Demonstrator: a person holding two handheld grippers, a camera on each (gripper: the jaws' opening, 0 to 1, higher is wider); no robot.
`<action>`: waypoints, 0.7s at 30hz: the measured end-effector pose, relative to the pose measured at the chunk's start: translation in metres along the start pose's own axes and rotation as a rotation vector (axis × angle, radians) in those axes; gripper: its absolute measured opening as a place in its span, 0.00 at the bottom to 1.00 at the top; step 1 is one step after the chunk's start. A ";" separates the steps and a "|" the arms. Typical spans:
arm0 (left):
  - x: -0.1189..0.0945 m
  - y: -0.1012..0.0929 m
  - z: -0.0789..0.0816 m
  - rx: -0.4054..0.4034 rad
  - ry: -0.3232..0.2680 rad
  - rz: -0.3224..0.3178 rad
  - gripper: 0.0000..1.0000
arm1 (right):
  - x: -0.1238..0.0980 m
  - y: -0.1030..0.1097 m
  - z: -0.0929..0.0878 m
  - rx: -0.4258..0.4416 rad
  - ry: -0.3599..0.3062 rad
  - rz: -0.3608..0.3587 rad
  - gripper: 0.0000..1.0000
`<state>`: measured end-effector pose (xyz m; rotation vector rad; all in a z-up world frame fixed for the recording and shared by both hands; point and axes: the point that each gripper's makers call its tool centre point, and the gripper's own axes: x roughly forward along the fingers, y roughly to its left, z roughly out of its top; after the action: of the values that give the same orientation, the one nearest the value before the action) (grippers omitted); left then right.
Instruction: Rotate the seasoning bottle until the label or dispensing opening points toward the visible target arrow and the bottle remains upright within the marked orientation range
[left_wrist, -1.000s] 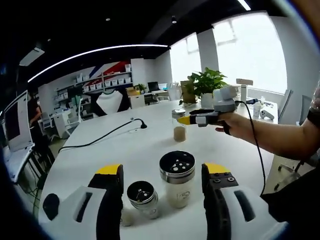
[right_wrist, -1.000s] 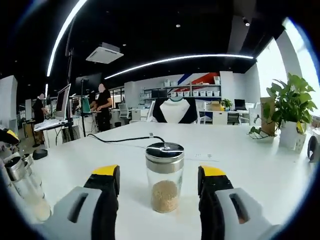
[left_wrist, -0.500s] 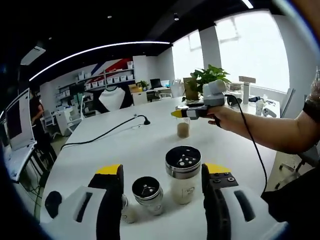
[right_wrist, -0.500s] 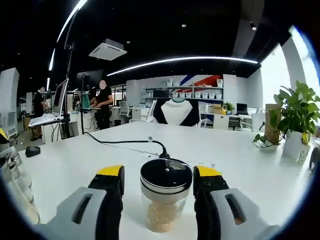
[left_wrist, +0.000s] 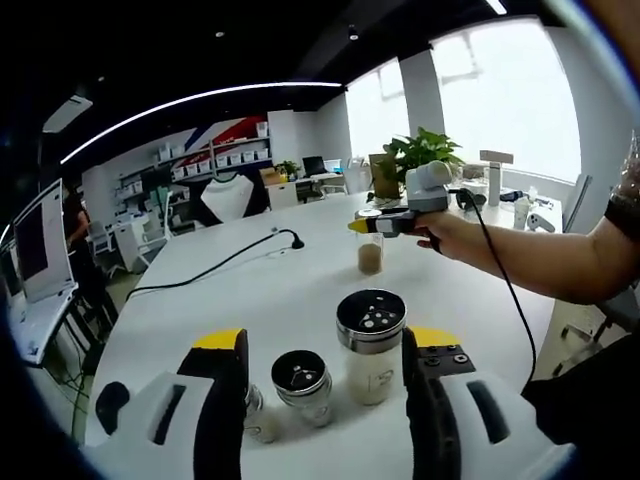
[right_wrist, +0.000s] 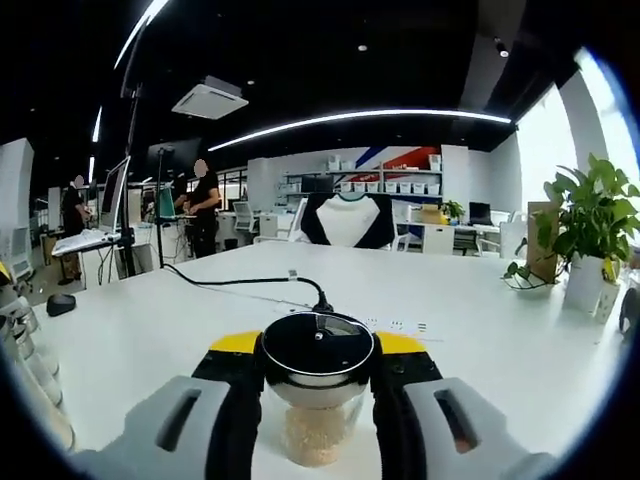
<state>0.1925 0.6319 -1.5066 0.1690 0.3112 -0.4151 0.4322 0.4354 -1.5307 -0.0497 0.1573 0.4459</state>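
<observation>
Left gripper view: left gripper is spread wide with nothing in it; a tall shaker and a short shaker stand upright on the white table between its jaws, tall one beside the right jaw. Right gripper view: right gripper is clamped on the seasoning bottle, jaws touching both sides just under the black lid, bottle upright with tan granules at its bottom.

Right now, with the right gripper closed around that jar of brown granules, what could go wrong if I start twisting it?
The right gripper grips the seasoning jar high, just under its black lid, so a twist could tip it instead of spinning it upright. The black cable lies on the table close behind and might snag. No target arrow is visible, so overshooting seems likely.
</observation>
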 end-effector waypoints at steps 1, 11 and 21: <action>0.000 0.000 0.000 0.000 0.000 0.000 0.66 | 0.000 0.000 0.000 -0.001 0.000 0.001 0.39; -0.008 -0.004 0.007 0.018 -0.014 0.006 0.64 | 0.002 -0.006 -0.003 0.020 -0.005 0.008 0.39; -0.012 -0.020 0.014 0.029 -0.047 -0.020 0.64 | -0.028 0.011 0.004 0.001 -0.011 0.062 0.38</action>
<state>0.1773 0.6151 -1.4912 0.1841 0.2614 -0.4430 0.4029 0.4332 -1.5222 -0.0413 0.1482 0.5076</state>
